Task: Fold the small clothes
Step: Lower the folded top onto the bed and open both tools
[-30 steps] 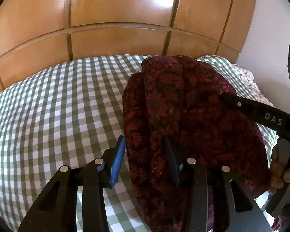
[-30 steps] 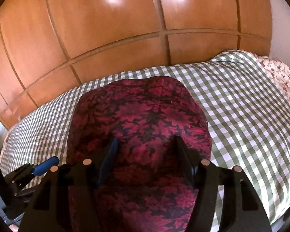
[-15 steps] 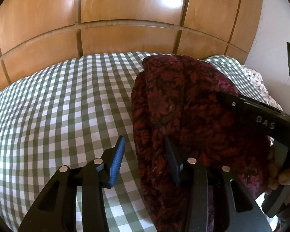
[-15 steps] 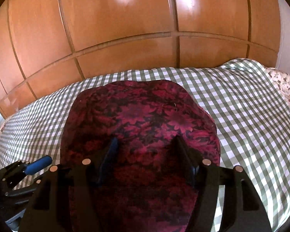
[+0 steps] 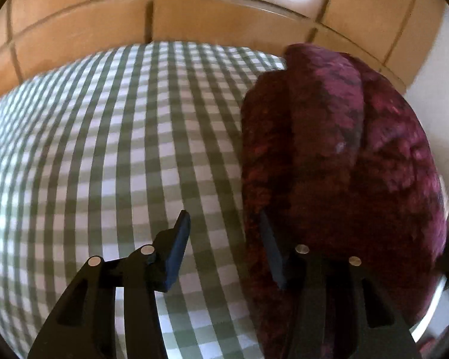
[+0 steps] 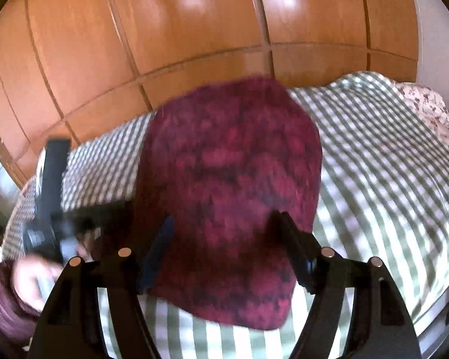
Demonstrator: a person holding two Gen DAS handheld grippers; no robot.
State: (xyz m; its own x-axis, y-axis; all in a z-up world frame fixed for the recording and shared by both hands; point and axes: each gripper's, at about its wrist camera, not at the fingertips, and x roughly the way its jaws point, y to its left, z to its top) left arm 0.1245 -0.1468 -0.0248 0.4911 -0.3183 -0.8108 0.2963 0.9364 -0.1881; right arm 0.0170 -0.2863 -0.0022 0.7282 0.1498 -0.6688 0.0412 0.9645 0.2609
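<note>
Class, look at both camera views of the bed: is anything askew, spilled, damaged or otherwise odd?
Nothing is spilled or visibly damaged. The dark red floral garment lies as a folded bundle on the checked bedcover, one layer standing up as a ridge in the left view. Both views are motion-blurred, so small creases cannot be judged.

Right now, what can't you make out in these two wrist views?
- Garment type and print: right wrist view, motion blur.
- Its near edge: left wrist view, the left gripper body covers it.
- Whether the right gripper pads touch cloth as the jaws open: blur.
- Person's hand: smeared, cut by the frame edge.
</note>
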